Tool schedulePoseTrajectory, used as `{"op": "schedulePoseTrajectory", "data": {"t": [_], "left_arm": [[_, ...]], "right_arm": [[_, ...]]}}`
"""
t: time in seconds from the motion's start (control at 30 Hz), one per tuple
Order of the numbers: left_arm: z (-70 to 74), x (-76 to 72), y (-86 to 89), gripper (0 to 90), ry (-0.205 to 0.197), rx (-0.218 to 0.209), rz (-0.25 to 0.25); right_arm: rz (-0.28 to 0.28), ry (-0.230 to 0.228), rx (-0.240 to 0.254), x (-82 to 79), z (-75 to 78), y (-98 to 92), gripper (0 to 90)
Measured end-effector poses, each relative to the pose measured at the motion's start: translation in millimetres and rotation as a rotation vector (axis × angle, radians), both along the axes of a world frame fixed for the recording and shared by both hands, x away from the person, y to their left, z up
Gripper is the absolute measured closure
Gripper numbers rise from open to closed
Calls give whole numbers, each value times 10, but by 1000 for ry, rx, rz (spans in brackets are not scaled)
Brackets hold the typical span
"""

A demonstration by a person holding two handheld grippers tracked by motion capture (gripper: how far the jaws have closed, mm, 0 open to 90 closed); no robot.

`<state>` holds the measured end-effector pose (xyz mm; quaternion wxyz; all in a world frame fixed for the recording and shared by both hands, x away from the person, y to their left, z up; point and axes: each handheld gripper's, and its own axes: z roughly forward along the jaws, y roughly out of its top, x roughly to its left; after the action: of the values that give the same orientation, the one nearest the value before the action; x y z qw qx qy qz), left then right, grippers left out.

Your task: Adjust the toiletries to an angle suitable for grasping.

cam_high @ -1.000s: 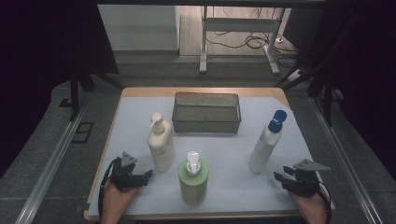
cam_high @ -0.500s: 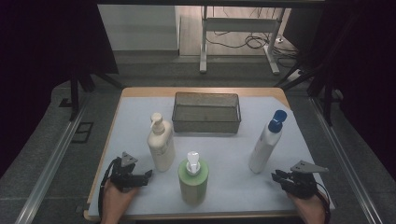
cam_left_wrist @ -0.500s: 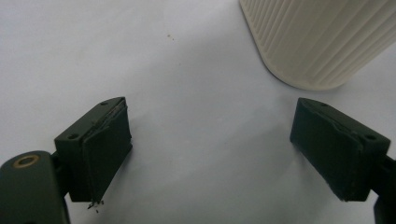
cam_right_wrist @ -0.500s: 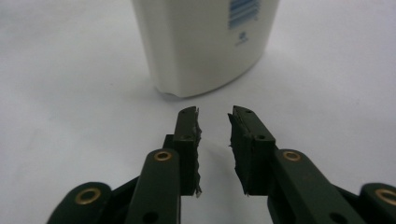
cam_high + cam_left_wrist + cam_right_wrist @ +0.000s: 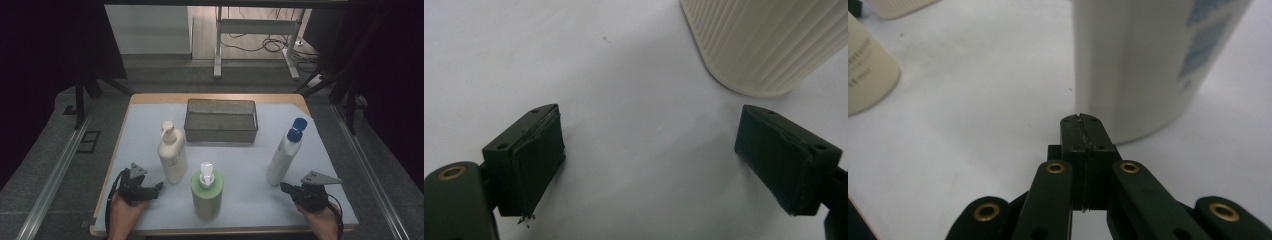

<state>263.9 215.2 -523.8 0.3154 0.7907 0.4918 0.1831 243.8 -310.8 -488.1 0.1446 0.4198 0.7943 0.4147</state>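
Three bottles stand on the white mat (image 5: 250, 165): a cream pump bottle (image 5: 172, 155), a green pump bottle (image 5: 207, 192) and a white bottle with a blue cap (image 5: 285, 152). My left gripper (image 5: 157, 187) rests at the front left, open and empty, and points at the cream bottle's ribbed base (image 5: 764, 45). My right gripper (image 5: 282, 187) lies at the front right, just short of the white bottle (image 5: 1148, 65). Its jaws have just been closing with nothing between them, and now they are shut, pads (image 5: 1082, 120) pressed together.
A dark wire-mesh basket (image 5: 221, 120) sits at the back middle of the mat. The table's wooden edge (image 5: 112, 165) runs along the left. A pale bottle (image 5: 868, 70) stands far left in the right gripper view. A metal frame and cables lie on the floor beyond.
The right gripper has slid a little left toward the white bottle and its jaws have come together. The left gripper has kept still.
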Motion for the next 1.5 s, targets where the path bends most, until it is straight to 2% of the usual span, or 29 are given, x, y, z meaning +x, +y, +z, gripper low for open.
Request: {"op": "schedulePoseTrajectory", "data": {"t": [0.37,0.53,0.63,0.77,1.17,1.5], "left_arm": [[0,0,0,123,0,0,0],[0,0,0,123,0,0,0],[0,0,0,123,0,0,0],[0,0,0,123,0,0,0],[0,0,0,123,0,0,0],[0,0,0,123,0,0,0]], "right_arm": [[-20,-25,21,40,-2,192,897],[-52,-31,9,76,-51,286,897],[-63,-50,-1,90,-61,341,897],[-83,-67,-34,112,-93,396,897],[-81,-67,-46,128,-115,359,898],[-90,-65,-64,120,-104,249,897]]}}
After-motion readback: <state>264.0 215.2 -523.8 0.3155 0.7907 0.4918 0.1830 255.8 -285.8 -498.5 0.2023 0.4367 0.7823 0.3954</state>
